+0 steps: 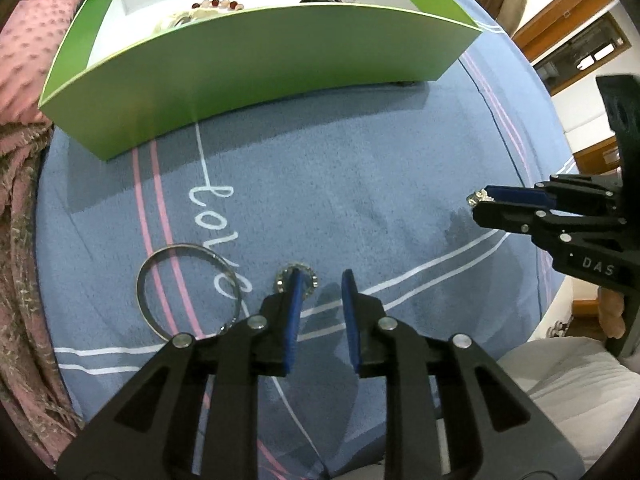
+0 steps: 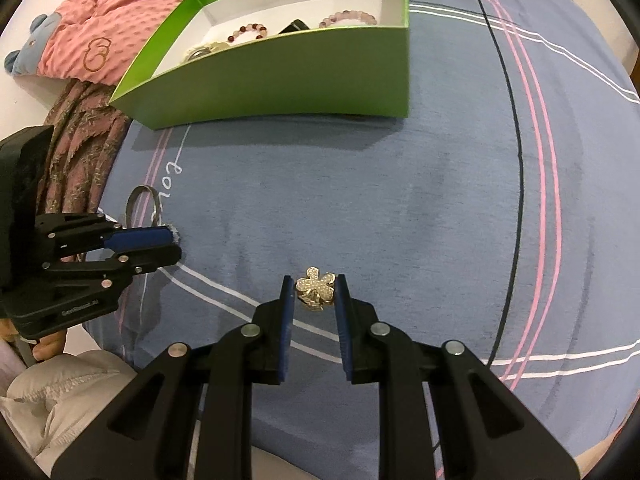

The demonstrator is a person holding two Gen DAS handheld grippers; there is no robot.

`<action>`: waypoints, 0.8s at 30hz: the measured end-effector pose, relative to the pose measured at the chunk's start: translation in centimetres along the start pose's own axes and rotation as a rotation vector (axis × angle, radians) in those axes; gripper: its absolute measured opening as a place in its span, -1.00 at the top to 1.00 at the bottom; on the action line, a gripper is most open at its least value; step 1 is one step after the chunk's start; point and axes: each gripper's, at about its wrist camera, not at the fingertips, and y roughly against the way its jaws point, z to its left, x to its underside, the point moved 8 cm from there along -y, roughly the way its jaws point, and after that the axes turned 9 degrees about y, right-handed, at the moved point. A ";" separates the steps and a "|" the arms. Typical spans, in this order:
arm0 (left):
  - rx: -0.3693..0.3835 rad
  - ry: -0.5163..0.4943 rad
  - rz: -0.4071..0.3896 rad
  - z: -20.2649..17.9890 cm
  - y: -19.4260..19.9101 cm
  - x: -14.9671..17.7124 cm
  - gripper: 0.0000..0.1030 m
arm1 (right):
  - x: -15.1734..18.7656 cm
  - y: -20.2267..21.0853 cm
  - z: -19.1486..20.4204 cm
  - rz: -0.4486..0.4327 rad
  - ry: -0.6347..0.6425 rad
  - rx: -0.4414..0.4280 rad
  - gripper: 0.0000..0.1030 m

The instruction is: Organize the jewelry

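Flower brooch pinched in the right fingers; small sparkly ring at the tip of the left ones, box ahead.

The flower brooch (image 2: 315, 289), gold and set with tiny stones, sits upright between the right gripper (image 2: 314, 287) fingers, which press it from both sides a little above the blue bedspread (image 2: 400, 208). The green box (image 2: 280, 76) lies straight ahead, open side up, with bead bracelets (image 2: 248, 32) already inside. The left gripper (image 1: 320, 288) has its fingers narrowly apart and empty; the sparkly ring (image 1: 285, 278) lies on the bedspread at the tip of its left finger, outside the gap, so that hand is the nearer one. A plain silver bangle (image 1: 188, 288) lies just beyond the ring, further left.
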 end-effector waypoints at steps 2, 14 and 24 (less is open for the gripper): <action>-0.009 -0.005 0.006 -0.2 -0.2 0.1 0.91 | -0.1 0.1 0.1 -0.002 0.007 -0.001 0.61; 0.005 0.006 -0.026 0.0 0.7 -0.3 0.95 | -0.7 0.7 0.6 -0.015 0.040 -0.005 0.61; 0.024 -0.008 -0.253 1.0 9.4 -8.3 0.95 | -8.6 6.6 1.8 -0.201 0.137 0.005 0.61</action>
